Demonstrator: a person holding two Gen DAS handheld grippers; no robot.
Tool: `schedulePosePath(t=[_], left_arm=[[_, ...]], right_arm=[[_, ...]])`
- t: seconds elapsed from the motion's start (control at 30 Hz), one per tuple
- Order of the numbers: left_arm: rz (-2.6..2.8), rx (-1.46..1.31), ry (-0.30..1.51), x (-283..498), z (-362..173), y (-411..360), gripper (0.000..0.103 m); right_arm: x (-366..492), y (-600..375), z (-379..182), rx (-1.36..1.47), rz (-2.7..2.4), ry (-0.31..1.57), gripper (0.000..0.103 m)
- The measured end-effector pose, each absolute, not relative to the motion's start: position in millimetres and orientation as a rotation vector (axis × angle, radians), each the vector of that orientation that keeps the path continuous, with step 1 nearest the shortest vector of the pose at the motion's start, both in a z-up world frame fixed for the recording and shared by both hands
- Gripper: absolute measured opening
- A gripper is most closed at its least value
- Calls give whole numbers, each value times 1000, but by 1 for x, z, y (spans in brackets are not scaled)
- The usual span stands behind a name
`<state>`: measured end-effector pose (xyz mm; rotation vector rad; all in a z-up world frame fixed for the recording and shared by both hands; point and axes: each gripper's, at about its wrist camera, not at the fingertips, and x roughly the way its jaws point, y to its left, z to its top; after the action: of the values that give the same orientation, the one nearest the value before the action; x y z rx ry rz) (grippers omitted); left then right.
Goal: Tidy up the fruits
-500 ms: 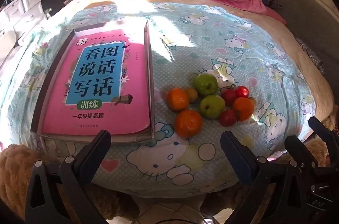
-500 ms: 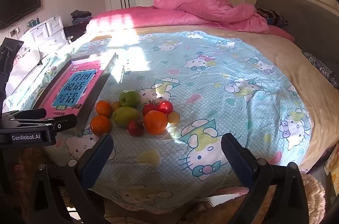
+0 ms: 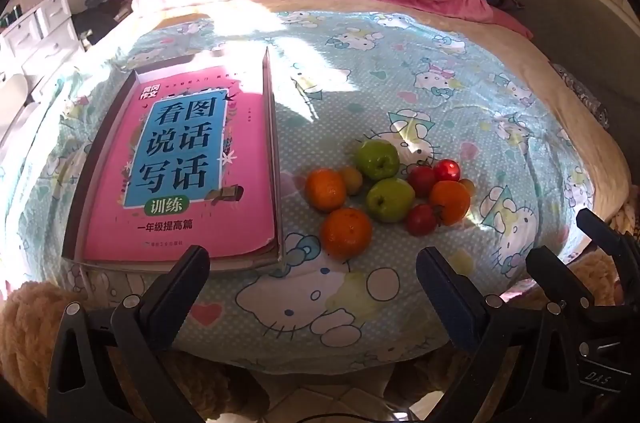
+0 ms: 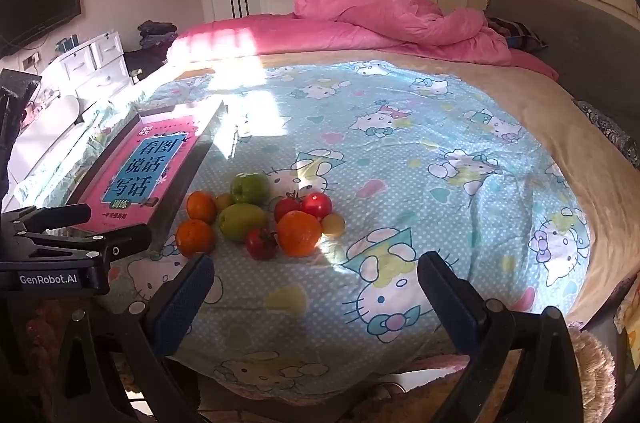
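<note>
Orange, green and red fruits [image 3: 384, 199] sit clustered on the bedsheet [image 3: 400, 83], at 3 o'clock of the pink book [image 3: 180, 167] in its tray [image 3: 276, 151]. I count three oranges, two green apples, three tomatoes; small yellowish ones are half hidden. My left gripper [image 3: 308, 287] and right gripper [image 4: 312, 287] gape wide, empty.

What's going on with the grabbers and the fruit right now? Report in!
Left gripper open, empty. Right gripper open, empty. Fruit pile untouched on the bedsheet, beside the tray holding a pink book. Nothing blocking.
</note>
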<state>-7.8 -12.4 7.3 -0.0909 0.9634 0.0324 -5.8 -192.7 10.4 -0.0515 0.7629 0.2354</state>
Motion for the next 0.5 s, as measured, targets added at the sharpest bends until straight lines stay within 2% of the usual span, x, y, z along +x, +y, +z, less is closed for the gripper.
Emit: schedulePosePath(t=[0.5], left_arm=[[16,-93,969,-8,6,-15,103]], right_arm=[[-7,-195,12,-46,235,760,103]])
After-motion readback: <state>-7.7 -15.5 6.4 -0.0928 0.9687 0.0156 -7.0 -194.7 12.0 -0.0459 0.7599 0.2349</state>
